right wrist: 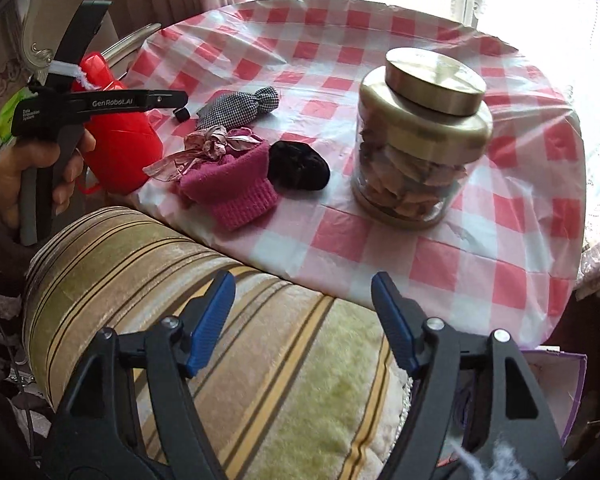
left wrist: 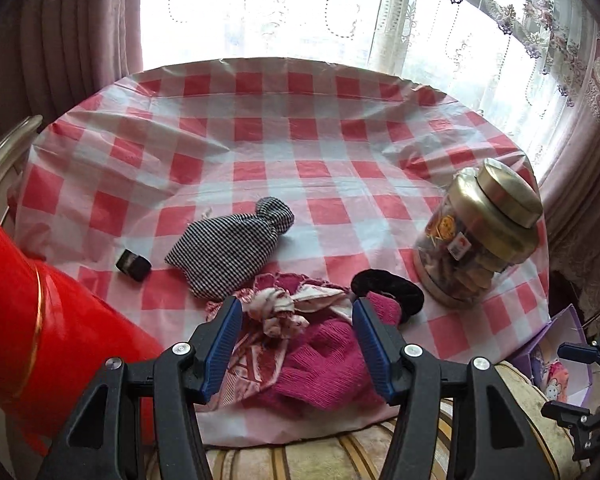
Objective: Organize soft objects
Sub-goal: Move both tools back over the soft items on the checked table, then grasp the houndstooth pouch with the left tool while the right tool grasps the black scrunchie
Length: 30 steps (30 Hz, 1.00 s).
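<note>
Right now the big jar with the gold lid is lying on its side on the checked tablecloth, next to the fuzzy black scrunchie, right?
Not quite. The jar is standing upright, its gold lid on top, as the right wrist view shows. The rest is right: it is on the checked tablecloth, and the black scrunchie lies beside it.

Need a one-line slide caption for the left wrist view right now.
Open left gripper above a pink knit item and floral cloth, near a checked pouch, black scrunchie and gold-lidded jar.
</note>
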Available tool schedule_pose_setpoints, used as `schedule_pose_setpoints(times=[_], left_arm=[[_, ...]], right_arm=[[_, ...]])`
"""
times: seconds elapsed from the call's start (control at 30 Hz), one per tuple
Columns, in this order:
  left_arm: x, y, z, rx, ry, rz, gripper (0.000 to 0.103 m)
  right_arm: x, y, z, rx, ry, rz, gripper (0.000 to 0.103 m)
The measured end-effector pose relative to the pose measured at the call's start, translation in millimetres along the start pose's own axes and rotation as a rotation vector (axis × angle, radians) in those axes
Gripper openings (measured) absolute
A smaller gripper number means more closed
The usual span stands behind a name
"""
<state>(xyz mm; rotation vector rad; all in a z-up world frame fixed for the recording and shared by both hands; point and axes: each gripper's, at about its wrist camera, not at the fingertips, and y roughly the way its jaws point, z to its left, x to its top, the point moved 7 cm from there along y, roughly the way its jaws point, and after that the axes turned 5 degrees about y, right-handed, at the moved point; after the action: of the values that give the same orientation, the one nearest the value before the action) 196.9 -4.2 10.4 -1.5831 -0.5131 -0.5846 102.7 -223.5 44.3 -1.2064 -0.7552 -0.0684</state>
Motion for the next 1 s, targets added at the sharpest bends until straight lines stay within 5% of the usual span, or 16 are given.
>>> schedule_pose_setpoints(times=[0.4,0.73,1.0], left_arm=[[55.9,47.4,31.0,0.066,-0.01,0.063,0.065],[58.0,115.6,70.3,0.102,-0.13,0.185,0.067],[59.3,163.4,67.3,0.143,-0.017,0.251,0.073]], right_arm=[[47.8,29.8,25.8,0.077,-0.018,-0.014,0.076],[79.9,55.4,37.8,0.101,-0.033,-0.011,0.077],[84.6,75.9,38.5,0.098,-0.046,0.02,0.078]])
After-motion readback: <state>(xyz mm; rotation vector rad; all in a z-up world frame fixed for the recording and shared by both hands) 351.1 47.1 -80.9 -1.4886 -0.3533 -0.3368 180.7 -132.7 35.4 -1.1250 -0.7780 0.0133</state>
